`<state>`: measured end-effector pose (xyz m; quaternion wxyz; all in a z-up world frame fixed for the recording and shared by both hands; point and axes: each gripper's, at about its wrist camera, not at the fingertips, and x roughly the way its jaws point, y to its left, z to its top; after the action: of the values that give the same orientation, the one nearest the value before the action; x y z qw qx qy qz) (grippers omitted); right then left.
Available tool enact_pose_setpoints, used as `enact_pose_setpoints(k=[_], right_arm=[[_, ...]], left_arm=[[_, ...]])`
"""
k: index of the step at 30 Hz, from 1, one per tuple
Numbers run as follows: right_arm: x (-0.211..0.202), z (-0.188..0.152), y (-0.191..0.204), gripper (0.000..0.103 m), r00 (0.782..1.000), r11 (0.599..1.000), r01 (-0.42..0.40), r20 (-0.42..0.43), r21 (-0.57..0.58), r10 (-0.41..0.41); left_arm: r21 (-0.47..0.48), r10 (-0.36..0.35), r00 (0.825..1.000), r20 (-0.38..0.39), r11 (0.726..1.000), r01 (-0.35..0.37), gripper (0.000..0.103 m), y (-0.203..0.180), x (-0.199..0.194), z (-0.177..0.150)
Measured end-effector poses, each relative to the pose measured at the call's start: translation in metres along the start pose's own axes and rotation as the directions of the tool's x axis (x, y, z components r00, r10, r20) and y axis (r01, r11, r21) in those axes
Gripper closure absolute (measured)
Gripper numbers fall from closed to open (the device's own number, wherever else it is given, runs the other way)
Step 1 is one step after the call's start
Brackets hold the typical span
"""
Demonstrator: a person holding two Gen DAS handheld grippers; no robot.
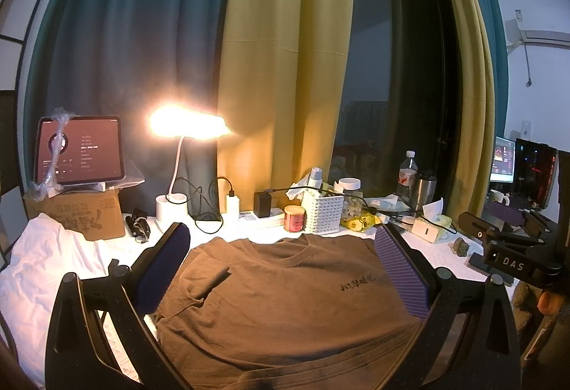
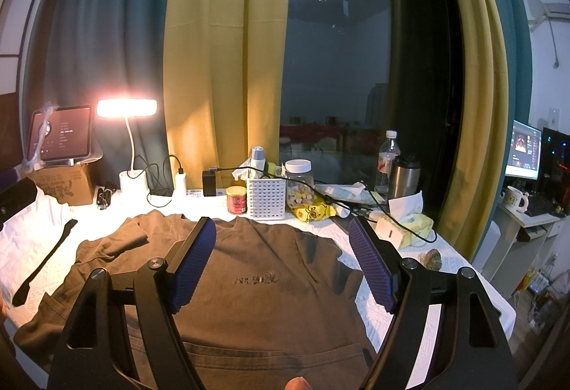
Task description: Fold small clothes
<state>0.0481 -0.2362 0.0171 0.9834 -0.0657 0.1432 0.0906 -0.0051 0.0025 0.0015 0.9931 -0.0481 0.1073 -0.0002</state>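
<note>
The brown T-shirt (image 1: 285,297) lay front up across the white-covered table (image 2: 409,286), filling the lower centre of both wrist views, its round collar toward the clutter at the back and its hem running off the bottom edge of the frame. It looked like thin, limp cotton: light, soft, not at all slippery on the textured cover, and in no danger of damage, though I judged it would sag and bunch the moment it was lifted by one point. The sensible places to pinch seemed to be the shoulder seams near the collar, or a sleeve edge and the hem below it, so that a whole side could be carried over flat. A small dark printed motif (image 2: 255,279) sat on the chest, right of centre in the left view. One sleeve, at the left of the picture, was already turned in over the body in a short rumpled flap (image 1: 210,277); the sleeve at the right lay in shadow and I could not tell how it sat. The left tongs (image 1: 281,269) hung above the shirt with their ribbed purple pads wide apart, gripping nothing, and the right tongs (image 2: 283,261) were likewise spread over the chest. A white garment (image 1: 46,269) lay crumpled at the far left of the left view.
</note>
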Motion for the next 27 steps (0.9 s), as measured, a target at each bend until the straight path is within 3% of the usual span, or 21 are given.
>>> enact_pose_setpoints(k=[11, 18, 21, 27], right_arm=[[0.002, -0.001, 0.001, 0.023, 1.0, 1.0, 0.0, 0.0, 0.0, 0.0], [0.009, -0.004, -0.007, 0.023, 1.0, 1.0, 0.0, -0.018, 0.007, 0.0], [0.025, 0.0, -0.007, 0.023, 0.999, 1.0, 0.002, -0.035, 0.009, -0.002], [0.044, 0.005, -0.014, 0.023, 0.998, 1.0, 0.004, -0.064, 0.017, -0.003]], left_arm=[[-0.002, -0.013, 1.0, 0.004, 1.0, 0.013, 0.001, 0.004, 0.002, 0.002], [-0.069, -0.052, 0.999, 0.007, 0.996, 0.053, 0.001, 0.018, 0.015, 0.0], [-0.06, -0.006, 1.0, 0.026, 0.998, 0.007, 0.001, 0.02, 0.02, 0.0], [-0.057, 0.014, 0.999, 0.03, 0.998, -0.012, 0.001, 0.022, 0.031, -0.001]])
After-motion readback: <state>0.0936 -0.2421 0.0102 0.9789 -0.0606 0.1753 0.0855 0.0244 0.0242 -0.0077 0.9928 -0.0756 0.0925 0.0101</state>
